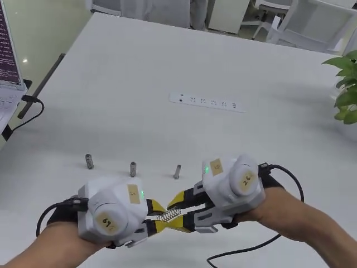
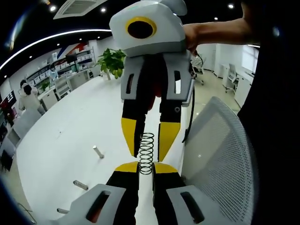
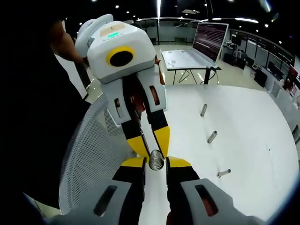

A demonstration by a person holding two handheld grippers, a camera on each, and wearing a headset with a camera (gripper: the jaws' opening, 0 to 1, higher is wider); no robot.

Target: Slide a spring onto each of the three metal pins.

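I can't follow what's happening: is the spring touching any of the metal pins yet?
Apart. In the head view the spring sits between the left gripper and right gripper, and bare table separates it from the nearest pin.

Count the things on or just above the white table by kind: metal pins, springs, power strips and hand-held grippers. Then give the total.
Metal pins: 3
Spring: 1
Power strip: 1
Hand-held grippers: 2
Total: 7
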